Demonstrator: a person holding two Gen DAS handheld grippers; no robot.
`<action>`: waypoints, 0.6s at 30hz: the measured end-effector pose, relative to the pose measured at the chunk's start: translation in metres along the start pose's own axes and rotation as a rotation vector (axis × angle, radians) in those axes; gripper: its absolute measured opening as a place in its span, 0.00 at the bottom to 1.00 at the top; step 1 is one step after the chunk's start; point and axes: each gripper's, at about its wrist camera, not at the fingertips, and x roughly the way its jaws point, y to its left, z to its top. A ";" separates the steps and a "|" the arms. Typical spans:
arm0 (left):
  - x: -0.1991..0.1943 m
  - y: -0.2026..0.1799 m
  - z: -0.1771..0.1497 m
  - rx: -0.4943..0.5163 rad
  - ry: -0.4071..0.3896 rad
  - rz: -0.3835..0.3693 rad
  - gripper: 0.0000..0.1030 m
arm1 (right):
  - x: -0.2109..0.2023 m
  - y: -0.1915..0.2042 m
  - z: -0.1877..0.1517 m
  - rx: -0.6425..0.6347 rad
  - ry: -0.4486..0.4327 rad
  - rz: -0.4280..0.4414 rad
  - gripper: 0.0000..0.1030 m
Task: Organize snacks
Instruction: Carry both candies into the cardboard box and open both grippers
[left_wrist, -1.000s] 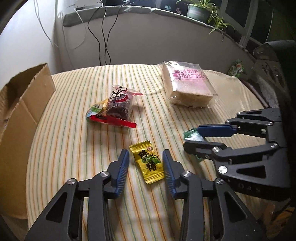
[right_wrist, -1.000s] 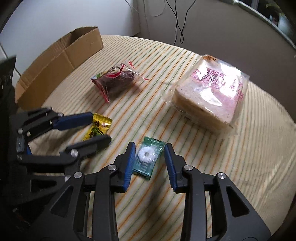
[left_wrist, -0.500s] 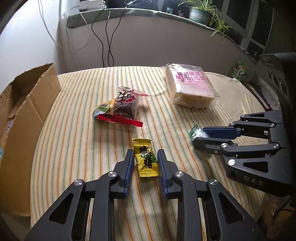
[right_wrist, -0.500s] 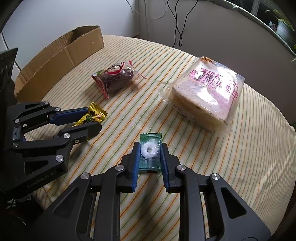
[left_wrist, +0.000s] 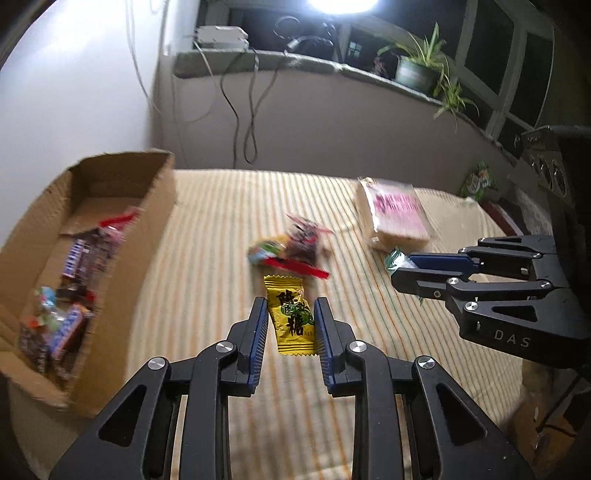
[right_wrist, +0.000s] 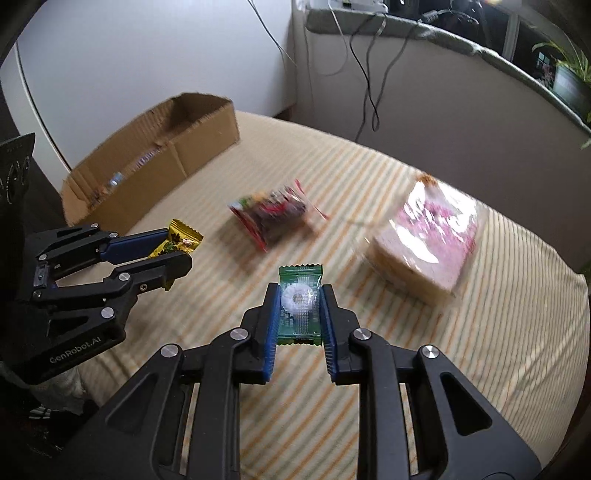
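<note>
I have the left gripper (left_wrist: 290, 314) clamped on the yellow candy (left_wrist: 291, 319), its blue pads pressing the wrapper's two long edges, the packet clear of the striped tablecloth (left_wrist: 207, 258). The right gripper (right_wrist: 300, 306) is clamped on the green mint (right_wrist: 300, 308) the same way; I see a white ring sweet through the wrapper. Both packets hang above the cloth, well apart from each other. The cardboard box (left_wrist: 147, 236) sits at the left edge of the table with assorted wrapped snacks lying inside. On the cloth beyond the grippers lie a red-trimmed snack bag (right_wrist: 271, 218) and, further right, a wrapped bread loaf (right_wrist: 424, 247) with pink print. Background is blurred.
</note>
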 end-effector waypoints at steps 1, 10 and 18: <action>-0.005 0.005 0.001 -0.007 -0.011 0.006 0.23 | -0.001 0.004 0.004 -0.005 -0.007 0.004 0.21; -0.037 0.050 0.007 -0.069 -0.079 0.067 0.23 | -0.001 0.040 0.040 -0.056 -0.056 0.039 0.21; -0.049 0.085 0.011 -0.119 -0.113 0.113 0.23 | 0.015 0.072 0.075 -0.095 -0.066 0.082 0.21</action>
